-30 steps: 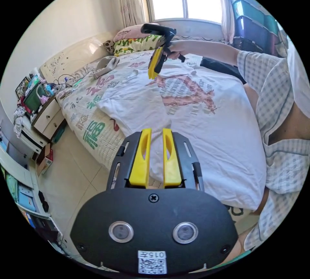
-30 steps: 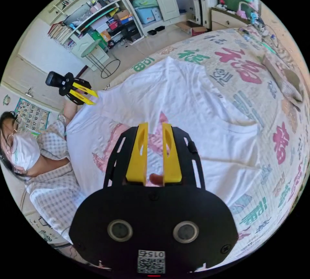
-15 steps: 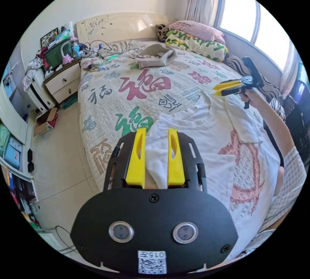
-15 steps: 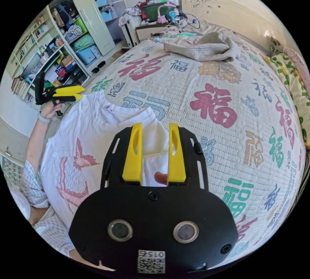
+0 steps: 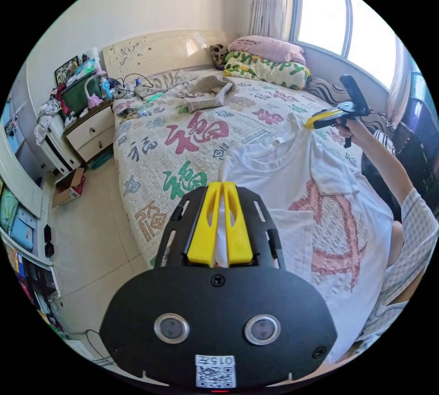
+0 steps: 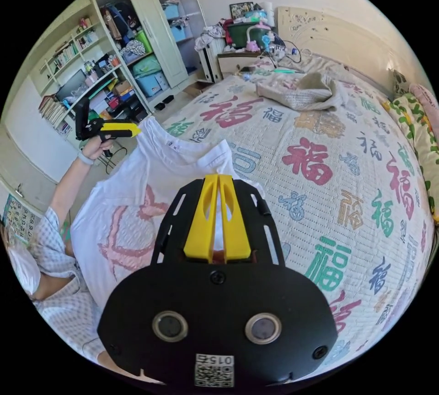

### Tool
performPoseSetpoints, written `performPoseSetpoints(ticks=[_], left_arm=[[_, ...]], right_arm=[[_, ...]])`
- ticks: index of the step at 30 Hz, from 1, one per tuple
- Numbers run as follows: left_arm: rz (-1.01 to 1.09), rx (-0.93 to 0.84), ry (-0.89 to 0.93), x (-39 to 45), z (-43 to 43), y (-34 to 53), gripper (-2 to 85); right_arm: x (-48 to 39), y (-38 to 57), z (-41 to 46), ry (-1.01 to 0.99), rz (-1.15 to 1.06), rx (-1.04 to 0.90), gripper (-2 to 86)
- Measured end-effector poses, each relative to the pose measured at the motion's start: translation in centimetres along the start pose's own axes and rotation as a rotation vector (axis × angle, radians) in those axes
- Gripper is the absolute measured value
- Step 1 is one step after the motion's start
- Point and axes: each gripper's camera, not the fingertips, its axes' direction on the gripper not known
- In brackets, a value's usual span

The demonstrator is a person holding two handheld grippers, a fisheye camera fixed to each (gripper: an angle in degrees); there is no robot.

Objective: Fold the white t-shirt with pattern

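A white t-shirt with a pink pattern (image 5: pixel 329 216) lies face up on the bed, both sleeves folded inward over its front. My left gripper (image 5: pixel 222 186) is shut on the shirt's near shoulder by the collar. In the same view my right gripper (image 5: pixel 312 122) pinches the far shoulder, lifting that corner a little. In the right gripper view my right gripper (image 6: pixel 218 179) is shut on white cloth of the t-shirt (image 6: pixel 132 216). There my left gripper (image 6: pixel 135 129) holds the other shoulder, raised off the bed.
The bed cover (image 5: pixel 192 138) with large coloured characters stretches beyond the collar. A beige garment (image 5: pixel 208 93) and pillows (image 5: pixel 265 65) lie near the headboard. A cluttered nightstand (image 5: pixel 89 125) and tiled floor (image 5: pixel 91 239) flank the bed; wardrobe and shelves (image 6: pixel 151 33) stand behind. A person's checked sleeve (image 5: pixel 414 230) is close.
Both grippers were open half a second ago and have now closed on the two shoulder corners. The shoulders have risen slightly off the bed.
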Motion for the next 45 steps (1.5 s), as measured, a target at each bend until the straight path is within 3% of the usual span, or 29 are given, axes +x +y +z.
performPoseSetpoints(ticks=[5,10,13,18,29,31,34,38,43,45], left_arm=[[0.114,0.181,0.029,7.2,-10.8,6.3,0.0],[0.250,0.237,0.044,17.2,-19.0,16.1,0.0],[0.321,0.201,0.042,23.5,-21.3,22.3,0.0],[0.417,-0.018,0.083,30.9,-18.8,30.3,-0.1],[0.441,-0.147,-0.032,33.9,-19.4,35.1,-0.2],[0.414,-0.132,-0.028,33.1,-20.8,35.3,-0.1],[0.255,0.041,-0.090,29.8,-24.7,34.2,0.5],[-0.106,0.187,-0.050,21.8,-25.3,30.4,4.0],[-0.435,0.060,-0.054,12.2,-18.5,28.9,7.7],[-0.562,0.048,0.125,7.9,-15.8,30.2,9.4]], right_arm=[[-9.2,9.0,-9.1,0.006,-0.159,0.082,-1.0],[-18.5,21.4,-14.9,-0.004,-0.283,0.122,-1.0],[-22.6,28.9,-15.5,-0.019,-0.308,0.088,-1.0],[-26.6,38.0,-13.7,-0.006,-0.342,-0.051,-1.0],[-28.3,42.7,-17.9,0.117,-0.383,-0.172,-0.1],[-27.1,42.4,-20.2,0.145,-0.324,-0.107,0.5],[-23.7,39.8,-23.8,0.130,-0.183,0.029,3.3],[-16.4,33.5,-25.0,0.001,0.025,0.100,9.4],[-6.4,29.0,-22.2,-0.160,0.312,0.116,13.1],[-3.1,28.9,-21.3,-0.172,0.395,0.173,12.5]])
